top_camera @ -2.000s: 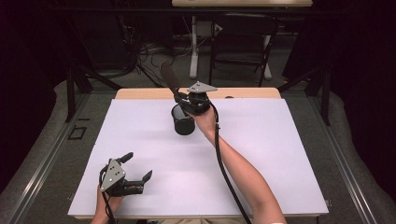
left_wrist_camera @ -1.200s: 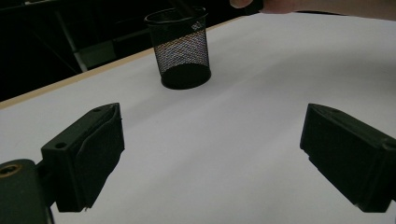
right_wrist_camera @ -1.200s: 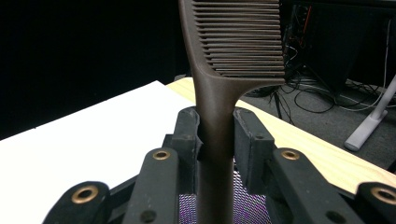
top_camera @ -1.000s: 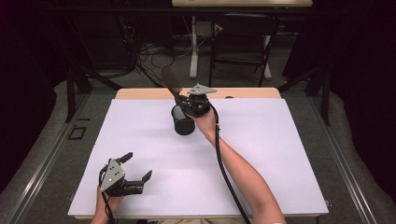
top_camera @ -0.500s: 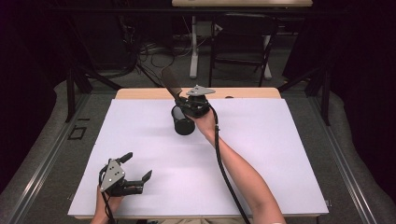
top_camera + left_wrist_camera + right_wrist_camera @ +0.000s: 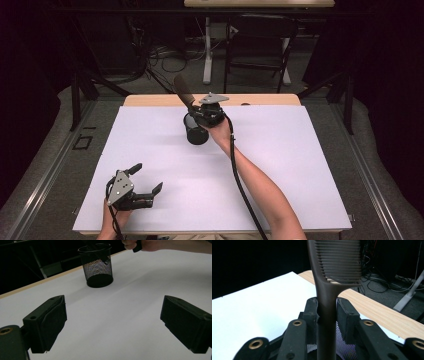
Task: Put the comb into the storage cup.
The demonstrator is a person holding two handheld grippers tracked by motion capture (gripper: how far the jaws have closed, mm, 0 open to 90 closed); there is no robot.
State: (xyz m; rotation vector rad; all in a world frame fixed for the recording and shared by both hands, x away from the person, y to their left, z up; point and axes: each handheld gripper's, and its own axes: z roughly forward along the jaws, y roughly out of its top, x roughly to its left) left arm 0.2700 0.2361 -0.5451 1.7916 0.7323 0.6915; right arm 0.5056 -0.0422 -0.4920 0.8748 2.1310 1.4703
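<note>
Right tongs (image 6: pixel 326 312) clamped on the handle of a dark brown plastic comb (image 6: pixel 337 262), toothed end up, handle's lower end inside the black wire-mesh cylindrical cup (image 6: pixel 196 131) standing upright at about 12 o'clock on the white-covered counter (image 6: pixel 300 165). Left tongs (image 6: pixel 113 322) spread apart and empty, resting near 7 o'clock, well apart from the cup. Judged as nearly finished: comb partly seated, with lowering, release and withdrawal left; no brand, label or legible writing anywhere.
</note>
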